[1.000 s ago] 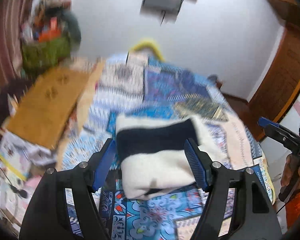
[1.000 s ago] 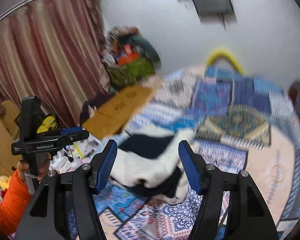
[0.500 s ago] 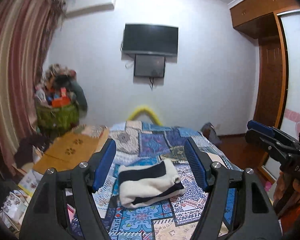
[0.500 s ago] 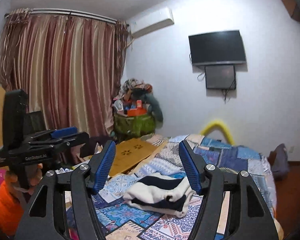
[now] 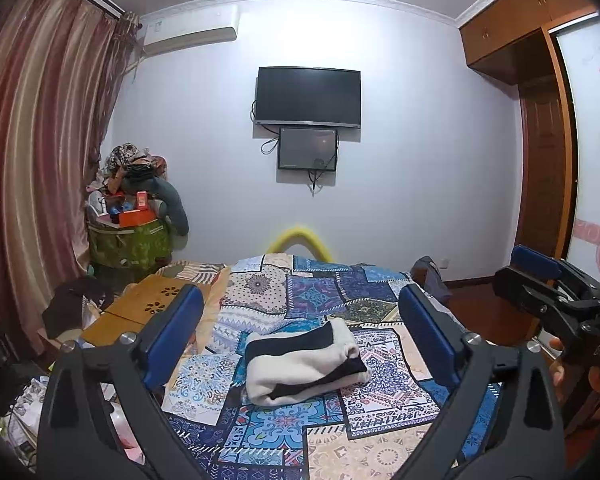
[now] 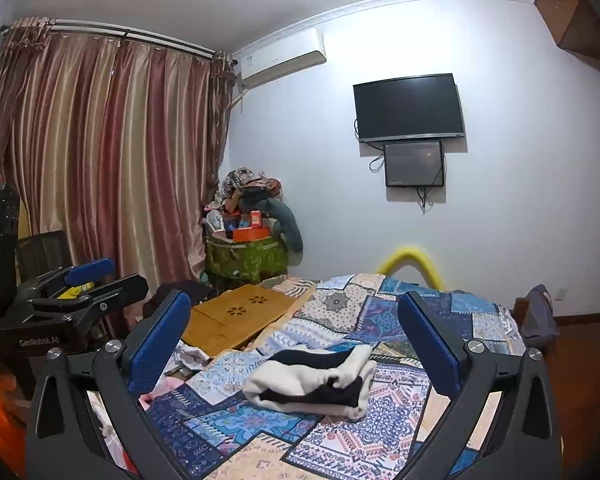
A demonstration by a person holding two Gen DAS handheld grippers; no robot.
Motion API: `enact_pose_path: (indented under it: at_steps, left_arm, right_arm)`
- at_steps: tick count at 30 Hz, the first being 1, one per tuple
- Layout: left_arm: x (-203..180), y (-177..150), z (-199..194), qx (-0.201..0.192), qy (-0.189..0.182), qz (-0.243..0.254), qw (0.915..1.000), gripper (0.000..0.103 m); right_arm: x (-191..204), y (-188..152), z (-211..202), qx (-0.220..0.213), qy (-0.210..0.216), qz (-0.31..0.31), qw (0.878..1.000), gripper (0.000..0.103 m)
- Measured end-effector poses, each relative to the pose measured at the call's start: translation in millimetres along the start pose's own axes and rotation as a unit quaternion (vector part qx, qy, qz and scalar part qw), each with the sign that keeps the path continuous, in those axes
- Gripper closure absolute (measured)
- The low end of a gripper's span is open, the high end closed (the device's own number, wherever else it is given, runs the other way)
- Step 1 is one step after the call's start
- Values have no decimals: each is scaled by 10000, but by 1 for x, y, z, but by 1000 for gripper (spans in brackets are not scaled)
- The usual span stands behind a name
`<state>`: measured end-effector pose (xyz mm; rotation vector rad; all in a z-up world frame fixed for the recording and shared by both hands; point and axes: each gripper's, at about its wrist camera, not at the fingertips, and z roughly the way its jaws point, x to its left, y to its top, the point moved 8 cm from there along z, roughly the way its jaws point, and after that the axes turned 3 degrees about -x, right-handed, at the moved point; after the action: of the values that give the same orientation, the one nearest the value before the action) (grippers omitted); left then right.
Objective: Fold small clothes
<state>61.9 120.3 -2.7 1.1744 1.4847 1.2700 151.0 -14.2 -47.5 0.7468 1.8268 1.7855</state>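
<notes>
A folded white and black garment [image 5: 306, 362] lies on the patchwork bedspread [image 5: 312, 292]; it also shows in the right wrist view [image 6: 314, 380]. My left gripper [image 5: 302, 340] is open and empty, held back from the garment and above the bed. My right gripper [image 6: 294, 344] is open and empty, also back from it. The right gripper shows at the right edge of the left wrist view [image 5: 540, 284]. The left gripper shows at the left of the right wrist view [image 6: 80, 284].
A wooden lap table [image 5: 140, 312] lies at the bed's left edge. A green basket piled with things [image 5: 130, 240] stands by the curtain [image 5: 28, 160]. A TV [image 5: 308, 96] hangs on the far wall. A wardrobe [image 5: 540, 120] stands at right.
Both grippers have pulled back and tilted up from close over the garment. The garment looks smaller and farther, and the whole room has come into view.
</notes>
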Motion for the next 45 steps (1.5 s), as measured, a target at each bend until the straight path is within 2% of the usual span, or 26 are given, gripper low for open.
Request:
enact_pose_path:
  at_steps: [9, 45]
  left_arm:
    - [0, -4, -4, -8, -17, -27, 10000, 1]
    - [-4, -8, 4, 60, -19, -25, 10000, 0]
  right_arm:
    - [2, -11, -4, 57, -61, -35, 10000, 0]
    - [1, -9, -10, 164, -138, 37, 9998, 0]
